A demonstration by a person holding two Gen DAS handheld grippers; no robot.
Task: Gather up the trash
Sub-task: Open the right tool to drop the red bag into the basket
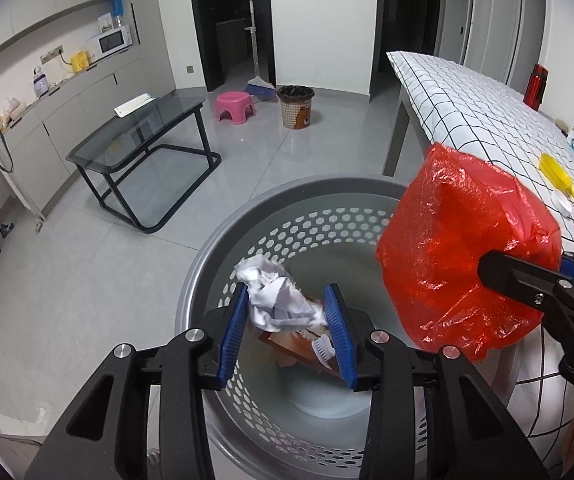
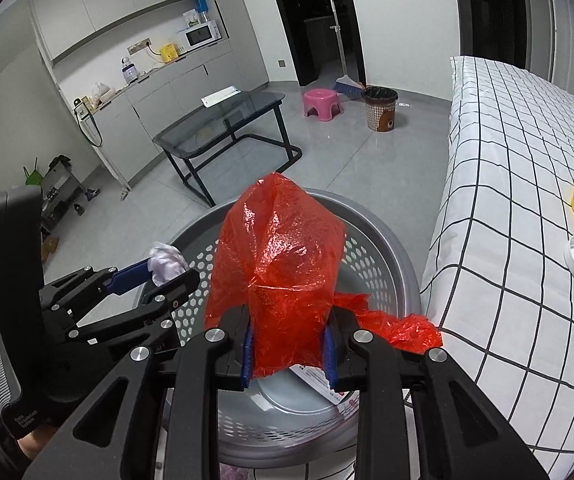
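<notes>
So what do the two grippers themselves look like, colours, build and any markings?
Both the left gripper and the right gripper are black, with angular linkage arms joined by round silver bolts, and ribbed blue pads inside the fingers. The left one's black handle carries small white lettering, too small to read reliably.

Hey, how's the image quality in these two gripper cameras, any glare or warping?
Left wrist: sharp, strong fisheye bending, dark vignette corners, soft ceiling-light sheen on the floor. Right wrist: equally sharp, the checked tablecloth lines bow, highlights glint on the red bag.
</notes>
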